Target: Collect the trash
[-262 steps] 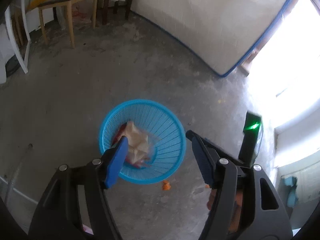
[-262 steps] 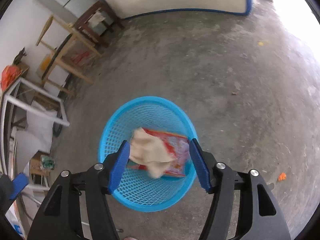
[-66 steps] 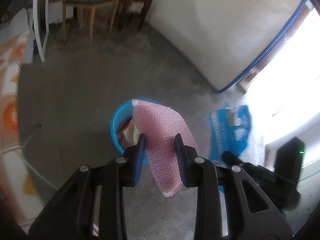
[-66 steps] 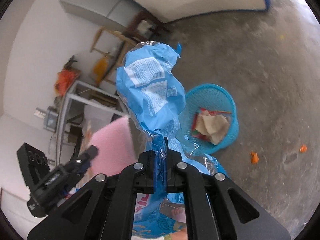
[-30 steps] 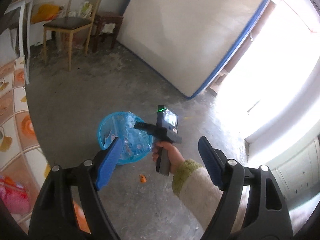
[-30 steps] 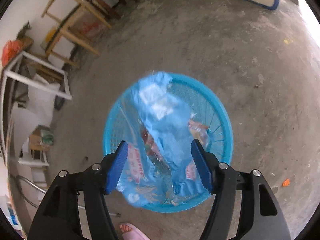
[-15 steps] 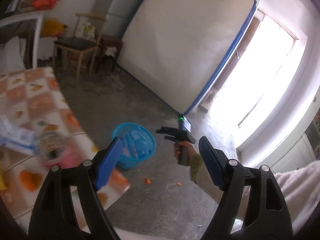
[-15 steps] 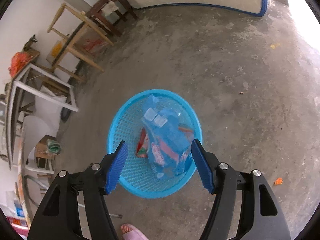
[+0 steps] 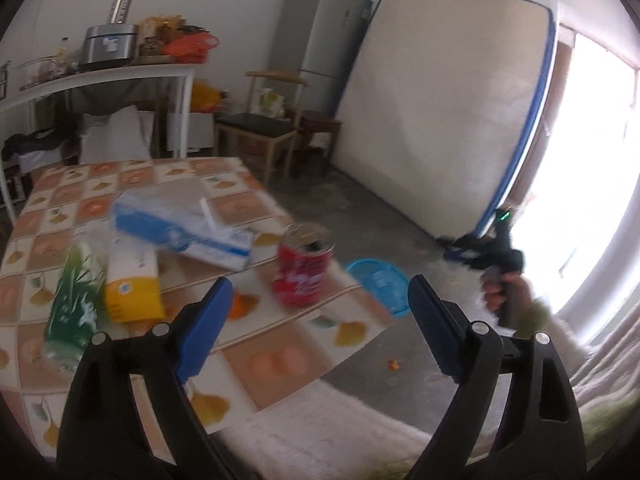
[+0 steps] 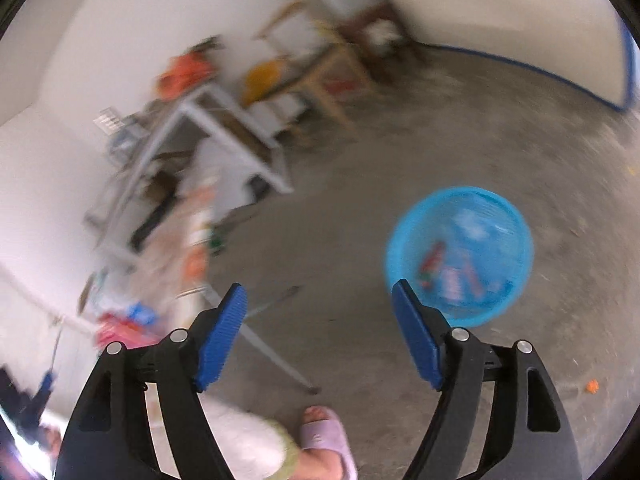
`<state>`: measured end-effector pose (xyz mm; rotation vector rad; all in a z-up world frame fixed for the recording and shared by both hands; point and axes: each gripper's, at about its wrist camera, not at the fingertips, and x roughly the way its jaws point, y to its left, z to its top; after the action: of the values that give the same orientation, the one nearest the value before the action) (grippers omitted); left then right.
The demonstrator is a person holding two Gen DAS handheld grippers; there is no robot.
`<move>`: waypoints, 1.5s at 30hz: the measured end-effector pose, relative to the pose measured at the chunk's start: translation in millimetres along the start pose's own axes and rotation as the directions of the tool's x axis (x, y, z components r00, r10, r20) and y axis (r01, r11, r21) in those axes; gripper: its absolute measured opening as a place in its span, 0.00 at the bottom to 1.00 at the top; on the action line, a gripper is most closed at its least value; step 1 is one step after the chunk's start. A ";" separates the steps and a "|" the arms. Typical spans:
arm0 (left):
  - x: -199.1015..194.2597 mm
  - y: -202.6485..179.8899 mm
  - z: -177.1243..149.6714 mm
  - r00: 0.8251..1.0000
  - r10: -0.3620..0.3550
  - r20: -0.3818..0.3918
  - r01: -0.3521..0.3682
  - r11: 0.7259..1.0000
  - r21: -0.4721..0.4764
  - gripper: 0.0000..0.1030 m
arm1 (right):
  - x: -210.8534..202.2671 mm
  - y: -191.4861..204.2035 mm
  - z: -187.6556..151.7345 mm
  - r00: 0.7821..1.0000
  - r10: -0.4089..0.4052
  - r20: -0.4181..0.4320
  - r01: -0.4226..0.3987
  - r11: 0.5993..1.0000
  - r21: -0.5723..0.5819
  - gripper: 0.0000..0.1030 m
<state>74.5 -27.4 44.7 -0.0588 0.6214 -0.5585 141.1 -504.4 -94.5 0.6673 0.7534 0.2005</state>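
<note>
The left hand-held gripper [image 9: 320,312] hovers over a tiled table [image 9: 280,364], jaws widening with nothing between them, near a red can [image 9: 303,270] and tissue box [image 9: 182,226]. The right hand-held gripper [image 10: 320,334] (also spreading, empty) points at the floor beside the blue basket [image 10: 460,256] of trash.

Table [image 9: 280,364]: I see it before my left gripper [image 9: 318,320], filling the lower left of that view.
On the table: can [image 9: 303,270] upright near the right edge; tissue box [image 9: 182,228] behind and left of it; two packets [image 9: 132,280] left of the can, near the box.
Basket [image 10: 460,256]: on the floor [image 10: 340,240] past the table's right edge, trash [image 10: 460,264] inside.
Right gripper [image 10: 320,336]: basket ahead to its right.
Mattress [image 9: 440,112]: leaning on the far wall, chair [image 9: 260,128] to its left.
</note>
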 end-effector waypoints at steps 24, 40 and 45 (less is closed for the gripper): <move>25.0 81.6 -68.6 0.983 0.169 -0.066 -0.176 0.977 -0.119 0.82 | 121.7 250.2 -71.7 0.985 0.049 -0.165 -0.133 0.823 -0.552 0.86; -4.9 120.0 -48.3 0.958 0.272 0.090 -0.253 0.951 -0.180 0.82 | 105.3 257.1 -76.2 0.998 0.006 -0.063 -0.041 0.826 -0.562 0.86; -2.1 152.7 -32.8 0.926 0.376 0.027 -0.365 0.914 -0.178 0.82 | 75.6 254.3 -69.2 1.000 0.027 -0.002 -0.024 0.836 -0.548 0.86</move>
<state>127.5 107.3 -13.9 -0.1150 0.6014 -0.1333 164.0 -242.9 -15.4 0.1270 0.6377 0.4214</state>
